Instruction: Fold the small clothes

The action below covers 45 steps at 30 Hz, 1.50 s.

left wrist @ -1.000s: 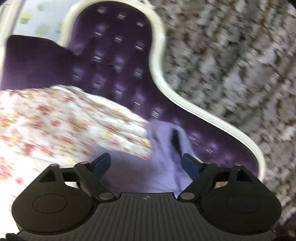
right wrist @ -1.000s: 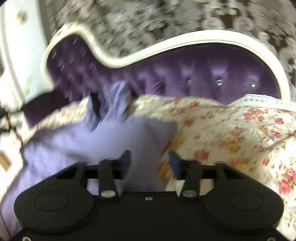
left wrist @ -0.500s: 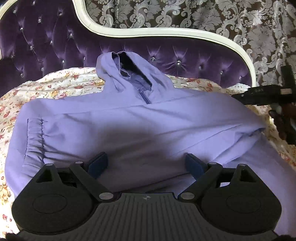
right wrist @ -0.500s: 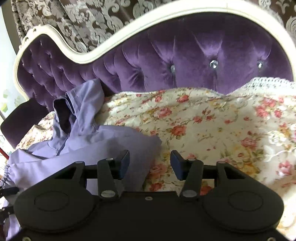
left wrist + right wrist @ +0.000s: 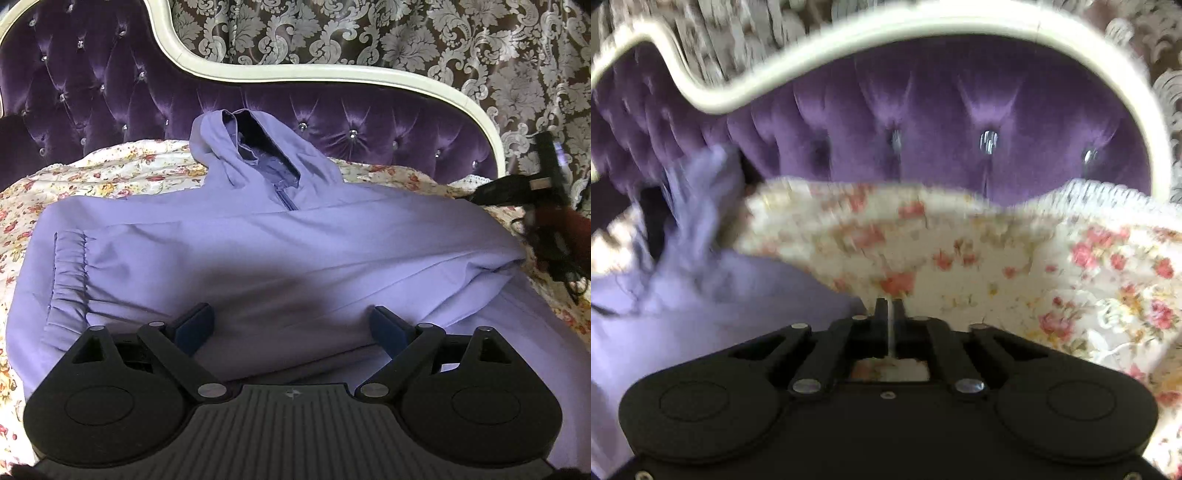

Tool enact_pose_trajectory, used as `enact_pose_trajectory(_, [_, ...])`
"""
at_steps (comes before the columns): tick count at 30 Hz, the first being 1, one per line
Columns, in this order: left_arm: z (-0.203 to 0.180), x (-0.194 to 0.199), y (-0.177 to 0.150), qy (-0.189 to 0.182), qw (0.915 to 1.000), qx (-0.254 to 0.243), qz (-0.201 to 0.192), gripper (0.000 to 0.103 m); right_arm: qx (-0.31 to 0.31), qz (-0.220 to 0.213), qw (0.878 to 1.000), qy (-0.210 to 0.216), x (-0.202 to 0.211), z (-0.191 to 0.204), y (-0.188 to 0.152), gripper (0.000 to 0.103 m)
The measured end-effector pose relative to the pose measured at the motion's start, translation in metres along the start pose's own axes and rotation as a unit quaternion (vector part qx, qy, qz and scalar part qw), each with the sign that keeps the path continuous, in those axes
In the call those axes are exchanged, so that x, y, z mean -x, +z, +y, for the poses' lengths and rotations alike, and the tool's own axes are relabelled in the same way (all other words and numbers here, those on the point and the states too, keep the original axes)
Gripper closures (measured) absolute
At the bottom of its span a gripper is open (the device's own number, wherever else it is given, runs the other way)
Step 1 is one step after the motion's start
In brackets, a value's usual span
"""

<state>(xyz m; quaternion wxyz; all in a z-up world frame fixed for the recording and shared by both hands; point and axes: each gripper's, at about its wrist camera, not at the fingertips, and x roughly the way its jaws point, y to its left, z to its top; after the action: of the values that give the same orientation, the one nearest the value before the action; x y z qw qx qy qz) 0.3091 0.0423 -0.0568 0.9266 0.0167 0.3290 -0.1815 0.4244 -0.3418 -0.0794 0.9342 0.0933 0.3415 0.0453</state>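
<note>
A lilac hooded sweatshirt (image 5: 258,251) lies spread on a floral sheet (image 5: 122,173), hood toward the headboard, one sleeve folded across the body. My left gripper (image 5: 291,325) is open just above its lower middle, empty. My right gripper (image 5: 890,310) is shut with nothing visible between the fingers, over the floral sheet (image 5: 1015,273) beside the sweatshirt's right edge (image 5: 701,302); this view is blurred. The right gripper also shows in the left wrist view (image 5: 517,190) at the far right.
A purple tufted headboard (image 5: 369,122) with a cream frame (image 5: 332,75) stands behind the sheet. Patterned curtains (image 5: 406,33) hang behind it. A lace-edged fold of bedding (image 5: 1108,199) sits at the right.
The left gripper swung from the side to face the sweatshirt squarely and stayed open. The right gripper closed its fingers from open and is moving, blurring its view.
</note>
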Motion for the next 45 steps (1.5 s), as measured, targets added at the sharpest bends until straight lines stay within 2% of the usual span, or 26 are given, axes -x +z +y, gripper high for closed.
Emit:
enact_pose_trajectory(3, [-0.002,0.007,0.008,0.0,1.0,-0.006,0.002,0.011,0.029,-0.025,0.999,0.026,0.032,0.014,0.001,0.083])
enact_pose_trajectory(4, [-0.001,0.01,0.011,0.001,1.0,-0.005,-0.005,0.01,0.038,-0.021,0.998,0.039,0.039,0.02,-0.001,0.077])
enact_pose_trajectory(5, [0.001,0.015,0.014,0.004,0.9999,-0.002,-0.014,0.01,0.049,-0.016,0.997,0.052,0.045,0.026,-0.005,0.067])
enact_pose_trajectory(7, [0.009,0.022,0.019,0.011,0.9994,0.014,-0.031,0.01,0.073,0.001,0.995,0.072,0.049,0.038,-0.016,0.06])
enact_pose_trajectory(8, [0.016,0.024,0.021,0.017,0.9988,0.027,-0.037,0.01,0.081,0.011,0.994,0.075,0.047,0.042,-0.021,0.06])
enact_pose_trajectory(10, [0.031,0.022,0.022,0.039,0.9969,0.059,-0.034,0.01,0.1,0.034,0.992,0.064,0.04,0.049,-0.033,0.06])
enact_pose_trajectory(12, [0.048,0.009,0.019,0.077,0.9935,0.084,0.009,0.013,0.112,0.049,0.992,0.034,0.033,0.052,-0.037,0.059])
enact_pose_trajectory(13, [0.054,0.003,0.018,0.073,0.9931,0.088,0.025,0.013,0.109,0.048,0.992,0.029,0.034,0.053,-0.036,0.059])
enact_pose_trajectory(16, [0.05,0.004,0.031,0.071,0.9948,0.066,0.034,0.012,0.121,0.029,0.992,0.014,0.038,0.069,-0.023,0.056])
enact_pose_trajectory(19, [0.05,0.008,0.058,0.058,0.9963,0.062,0.013,0.012,0.15,0.002,0.988,0.025,0.039,0.094,-0.005,0.052])
enact_pose_trajectory(22, [0.058,0.002,0.092,0.059,0.996,0.065,-0.015,0.012,0.165,-0.017,0.985,0.049,0.025,0.125,0.018,0.043])
enact_pose_trajectory(25, [0.069,-0.02,0.12,0.081,0.9941,0.067,-0.026,0.011,0.177,-0.037,0.982,0.06,0.004,0.16,0.035,0.043])
enact_pose_trajectory(27, [0.074,-0.043,0.134,0.083,0.9931,0.081,-0.016,0.011,0.179,-0.042,0.981,0.063,-0.015,0.182,0.041,0.043])
enact_pose_trajectory(30, [0.081,-0.074,0.145,0.099,0.9897,0.104,-0.008,0.011,0.174,-0.047,0.981,0.07,-0.043,0.207,0.048,0.043])
enact_pose_trajectory(34, [0.074,-0.104,0.148,0.112,0.9904,0.079,-0.014,0.011,0.183,-0.059,0.979,0.07,-0.073,0.234,0.048,0.04])
enact_pose_trajectory(36, [0.069,-0.115,0.148,0.11,0.9922,0.058,-0.014,0.013,0.188,-0.062,0.978,0.061,-0.087,0.241,0.046,0.037])
enact_pose_trajectory(39, [0.064,-0.13,0.15,0.132,0.9901,0.044,-0.021,0.013,0.158,-0.054,0.985,0.045,-0.108,0.239,0.046,0.036])
enact_pose_trajectory(42, [0.067,-0.142,0.155,0.136,0.9884,0.06,-0.031,0.013,0.115,-0.044,0.992,0.039,-0.123,0.226,0.047,0.036])
enact_pose_trajectory(45, [0.066,-0.162,0.163,0.151,0.9868,0.055,-0.019,0.012,0.113,-0.039,0.992,0.034,-0.131,0.221,0.043,0.037])
